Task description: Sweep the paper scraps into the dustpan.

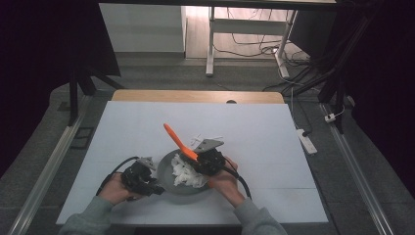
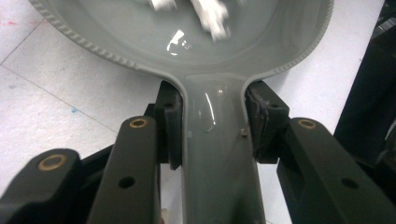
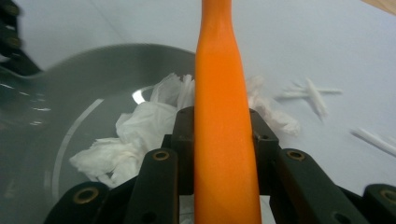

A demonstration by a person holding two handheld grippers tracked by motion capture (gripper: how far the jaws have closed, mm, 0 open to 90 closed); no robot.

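Note:
A grey pan sits near the table's front edge with crumpled white paper in it. My left gripper is shut on the pan's handle, which runs between the two jaws; the bowl lies just ahead with the white paper blurred at the top. My right gripper is shut on an orange utensil that points up and to the back left over the pan. In the right gripper view the orange handle rises between the jaws, with the pan and the paper to its left.
Several small white sticks lie on the white table cover just behind the pan, also seen as white sticks in the right gripper view. A power strip and cables lie on the floor to the right. A wooden table edge runs along the back.

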